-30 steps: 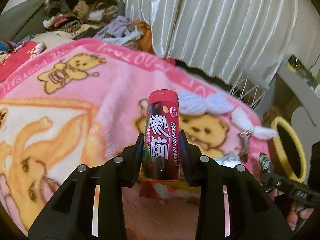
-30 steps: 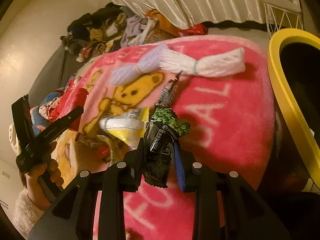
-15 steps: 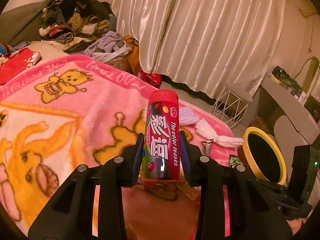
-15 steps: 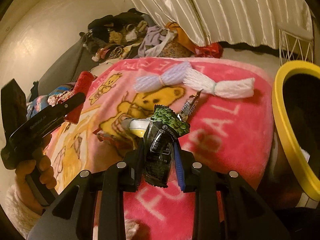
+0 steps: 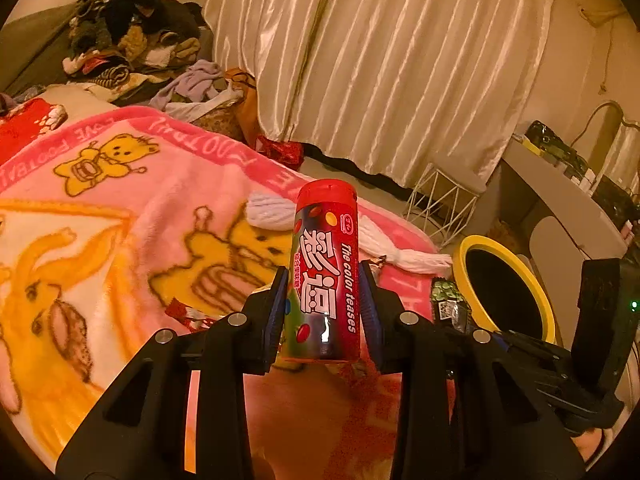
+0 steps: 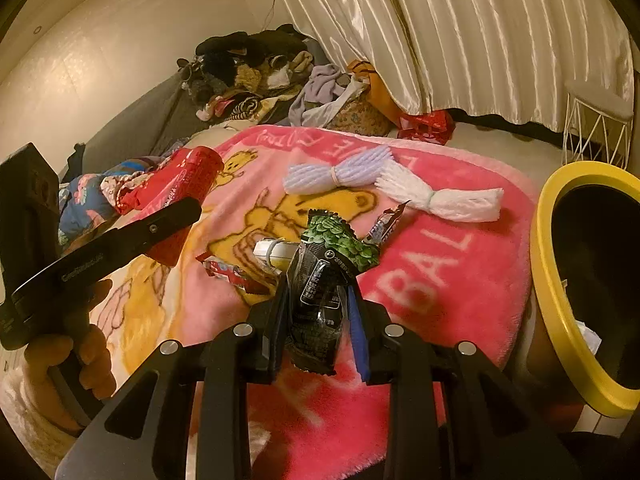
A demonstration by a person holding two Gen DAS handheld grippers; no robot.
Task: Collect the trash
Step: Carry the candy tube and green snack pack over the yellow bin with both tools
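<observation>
Already the red candy tube (image 5: 326,276) is sitting upright in the centre of the left wrist view, clamped between the fingers of the left gripper (image 5: 323,300) and hanging above the pink bear blanket (image 5: 132,216). The right gripper (image 6: 318,312) is pinching a crumpled dark wrapper with a green top (image 6: 326,276) at the centre of its own frame. The yellow-rimmed bin (image 6: 560,288) is waiting at the right edge — near the wrapper, farther from the tube.

The tube is smooth and round, gripped low on its body, so it is probably liable to pivot or slide out if tilted. The wrapper is thin and springy — it could be slipping free, or clinging to a pad on release. More wrappers (image 6: 236,272) are lying mid-blanket beside two yarn bundles (image 6: 384,180), which a careless sweep might be dragging along. Both tools heading to one rim risks a collision.
</observation>
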